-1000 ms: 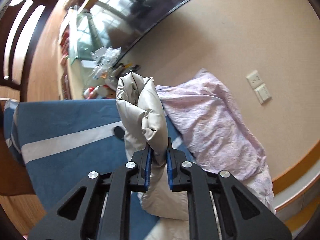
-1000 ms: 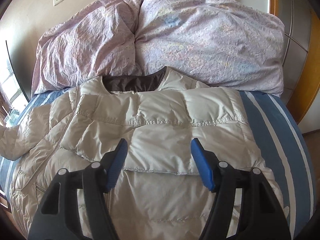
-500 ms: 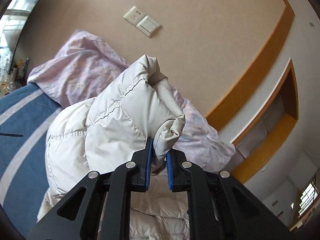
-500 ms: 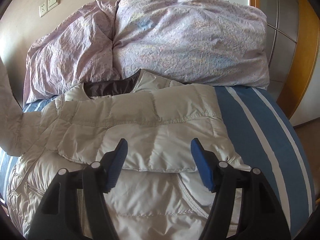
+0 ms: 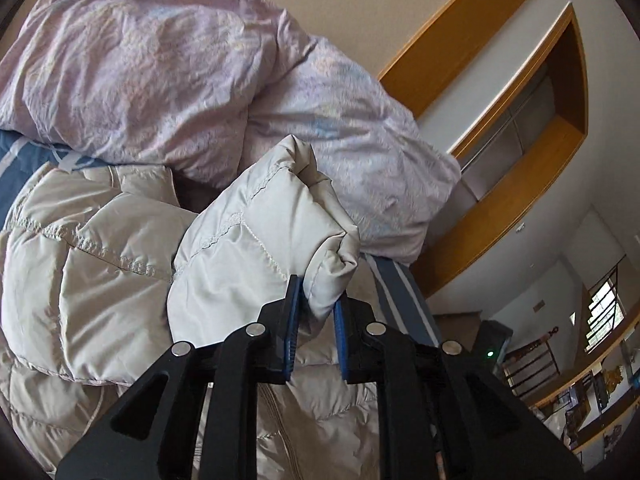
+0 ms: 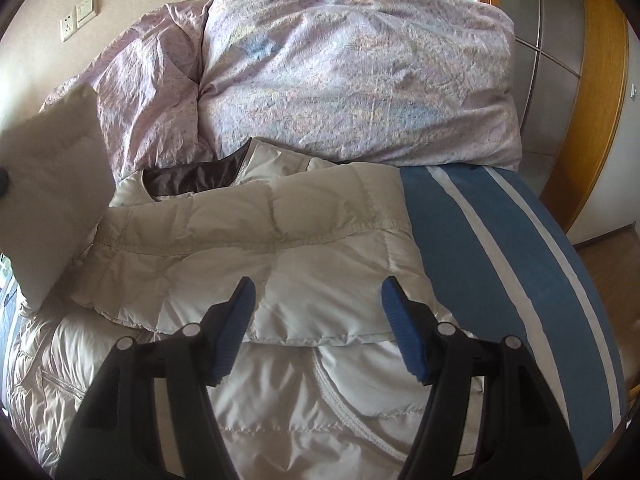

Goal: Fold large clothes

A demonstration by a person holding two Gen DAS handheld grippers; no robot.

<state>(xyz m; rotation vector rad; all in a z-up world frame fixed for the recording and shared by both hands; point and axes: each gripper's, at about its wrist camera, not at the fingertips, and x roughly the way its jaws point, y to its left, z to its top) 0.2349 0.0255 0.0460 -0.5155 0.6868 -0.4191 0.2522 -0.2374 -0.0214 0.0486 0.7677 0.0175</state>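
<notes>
A cream puffer jacket [image 6: 280, 264] lies on the bed, collar towards the pillows, with one sleeve folded across its chest. My left gripper [image 5: 316, 312] is shut on the cuff of the other sleeve [image 5: 256, 240] and holds it raised above the jacket's body [image 5: 80, 280]. That raised sleeve shows at the left edge of the right wrist view [image 6: 52, 184]. My right gripper [image 6: 316, 316] is open and empty, just above the folded sleeve's lower edge.
A crumpled lilac duvet [image 6: 340, 80] is piled against the wall behind the jacket. The blue sheet with white stripes [image 6: 500, 264] is bare to the right. A wooden door frame [image 6: 592, 120] stands beyond the bed. Wall sockets [image 6: 80, 14] are at upper left.
My left gripper has swung the held sleeve from the bed's left side over towards the jacket's middle. My right gripper has drifted slightly right and stays open.
</notes>
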